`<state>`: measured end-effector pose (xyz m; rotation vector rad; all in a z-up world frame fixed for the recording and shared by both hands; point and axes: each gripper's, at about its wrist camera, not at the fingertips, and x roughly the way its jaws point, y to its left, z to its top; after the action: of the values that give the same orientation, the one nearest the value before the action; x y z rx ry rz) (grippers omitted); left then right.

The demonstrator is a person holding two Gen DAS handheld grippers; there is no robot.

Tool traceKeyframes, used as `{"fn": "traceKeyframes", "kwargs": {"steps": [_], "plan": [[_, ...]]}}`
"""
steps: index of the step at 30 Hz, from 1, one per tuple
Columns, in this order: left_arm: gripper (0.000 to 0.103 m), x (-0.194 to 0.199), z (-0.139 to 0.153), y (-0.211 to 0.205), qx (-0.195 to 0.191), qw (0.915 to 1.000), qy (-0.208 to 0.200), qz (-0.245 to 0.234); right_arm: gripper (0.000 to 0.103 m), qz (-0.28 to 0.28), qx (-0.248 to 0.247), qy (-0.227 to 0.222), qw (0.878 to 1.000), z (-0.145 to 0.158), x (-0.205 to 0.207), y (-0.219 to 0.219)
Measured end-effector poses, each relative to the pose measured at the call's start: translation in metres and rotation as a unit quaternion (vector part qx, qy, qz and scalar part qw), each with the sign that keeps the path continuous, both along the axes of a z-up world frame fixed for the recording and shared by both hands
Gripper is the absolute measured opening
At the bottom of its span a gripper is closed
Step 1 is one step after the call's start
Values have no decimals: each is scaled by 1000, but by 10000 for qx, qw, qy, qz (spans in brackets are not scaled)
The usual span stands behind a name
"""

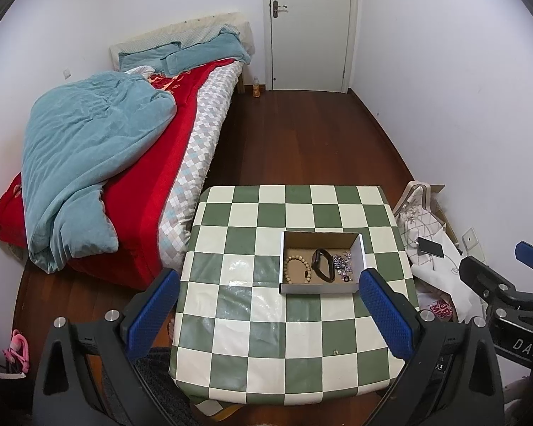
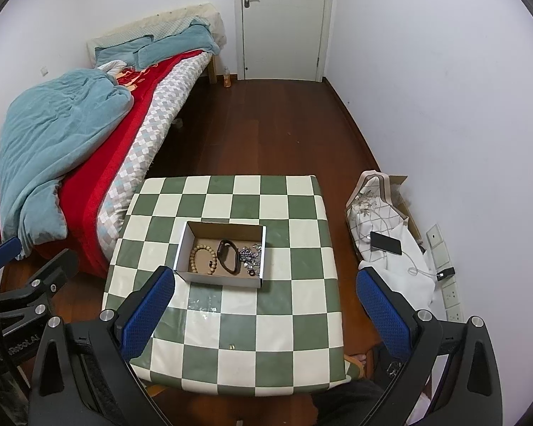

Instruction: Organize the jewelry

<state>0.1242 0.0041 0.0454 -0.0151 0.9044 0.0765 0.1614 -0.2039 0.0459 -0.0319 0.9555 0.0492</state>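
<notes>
The left gripper [image 1: 268, 314] hangs released and empty above the checkered desk [image 1: 231, 319]; on it the cardboard box [image 1: 321, 288] holds, left to right, a bead bracelet [image 1: 296, 268], a black band [image 1: 323, 264] and small metal charms [image 1: 344, 264]; the right gripper [image 2: 264, 314] is spread wide too, holding nothing; judging by this, descend squarely over one piece, avoiding the box walls.

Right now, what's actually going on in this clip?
Nobody is handling anything yet. Both tools, left and right, hover open and empty above the checkered table. A cardboard box on it already holds a bead bracelet, a black band and a pile of small silver pieces.
</notes>
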Motion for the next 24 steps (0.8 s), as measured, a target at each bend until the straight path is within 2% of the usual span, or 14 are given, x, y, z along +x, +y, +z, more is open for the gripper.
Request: {"fn": "traceKeyframes", "kwargs": {"steps": [24], "plan": [[103, -2, 11, -2, 15, 10000, -77, 16, 103, -26, 13, -24, 10000, 2, -7, 0]]}}
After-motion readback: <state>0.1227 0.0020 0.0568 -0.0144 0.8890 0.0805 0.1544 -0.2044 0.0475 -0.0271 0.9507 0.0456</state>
